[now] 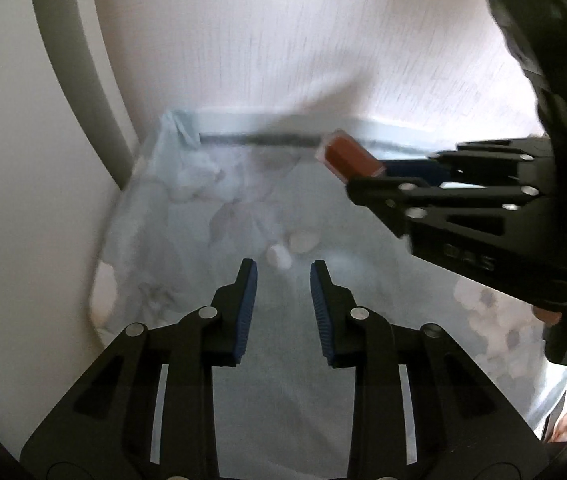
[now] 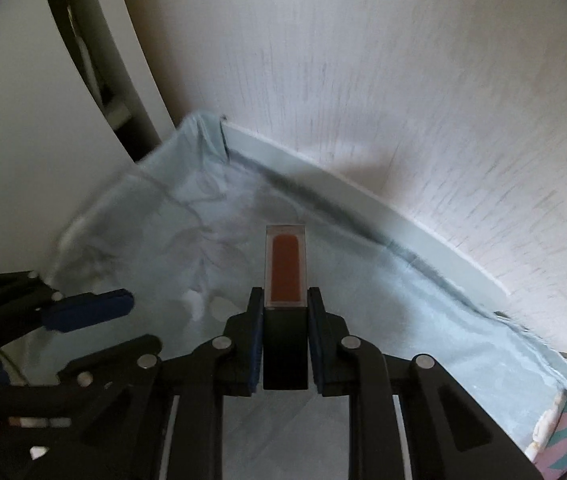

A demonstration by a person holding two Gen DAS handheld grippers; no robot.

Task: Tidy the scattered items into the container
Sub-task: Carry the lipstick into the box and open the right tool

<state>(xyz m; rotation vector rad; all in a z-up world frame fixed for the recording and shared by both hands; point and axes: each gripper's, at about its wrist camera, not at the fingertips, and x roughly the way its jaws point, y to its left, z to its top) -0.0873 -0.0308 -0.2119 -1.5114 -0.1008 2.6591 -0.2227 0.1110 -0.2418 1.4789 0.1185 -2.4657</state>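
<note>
Right tongs (image 2: 285,336) clamp a lip gloss tube (image 2: 286,276); left tongs (image 1: 283,280) gape empty.

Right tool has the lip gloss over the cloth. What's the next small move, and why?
Probably carry it on toward the container. The right tool is shut on the lip gloss, held above the blue cloth, and no container shows in either view. The left tool is open and holds nothing.

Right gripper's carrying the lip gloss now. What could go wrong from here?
The right gripper pinches only the black cap of the clear rectangular tube of red-brown gloss; the tube sticks out unsupported and could twist loose. The open left gripper hovers close, so the two could collide above the pale blue cloth.
</note>
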